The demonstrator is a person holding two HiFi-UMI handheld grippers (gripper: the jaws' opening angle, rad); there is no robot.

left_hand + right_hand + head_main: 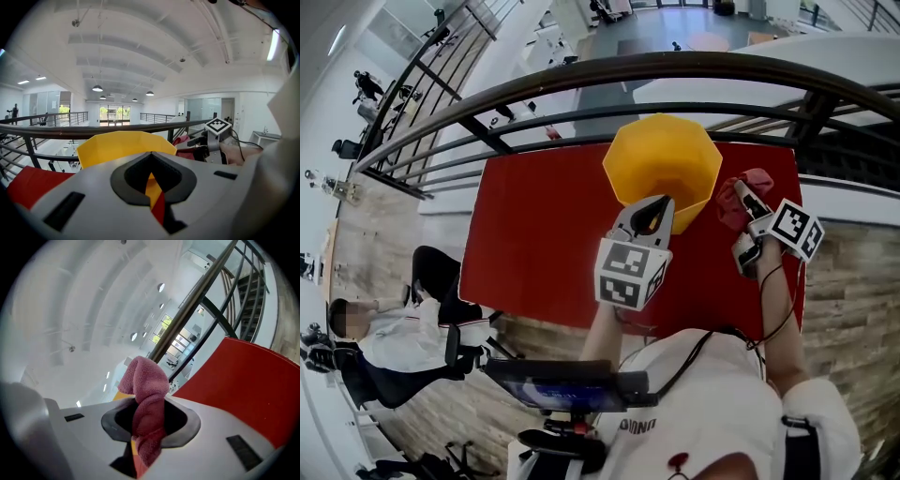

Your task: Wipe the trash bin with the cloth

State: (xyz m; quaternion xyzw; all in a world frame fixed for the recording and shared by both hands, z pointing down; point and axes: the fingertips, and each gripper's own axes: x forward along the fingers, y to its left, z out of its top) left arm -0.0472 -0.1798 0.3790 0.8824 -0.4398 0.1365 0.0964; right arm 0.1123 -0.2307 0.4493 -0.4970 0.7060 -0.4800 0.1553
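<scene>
**Holding cloth up beside yellow bin**

Shows a yellow trash bin (pixel 630 159) upright on a red table (pixel 534 234), toward the table's far edge, just inside a dark curved railing (pixel 675 70). Looks like thin smooth plastic: faceted many-sided walls, wide open mouth, narrowing toward the base, same plain bright yellow inside and out.

Finds the left gripper (pixel 659 204) at the bin's near side, jaws pressed together, tips right at the near rim. Cannot tell whether pinching the wall or only resting against it. Gives just a sliver of yellow over red through the jaw slit in the left gripper view. Carries a marker cube (pixel 630 272) behind the jaws.

Finds the right gripper (pixel 742 195) to the right of the bin, held above the table, jaws clamped on a pink-red cloth (pixel 143 380). Shows that cloth as knitted and fuzzy, bunched into a thick roll, poking out past the jaw tips and folding over at the top, with a tail running back down through the jaw gap. Puts the cloth just beside the bin's right wall in the head view; touching or apart, cannot tell. Carries a second marker cube (pixel 795 228) at the back.

Also catches a seated person (pixel 403 328) at lower left, well apart from the table.
</scene>
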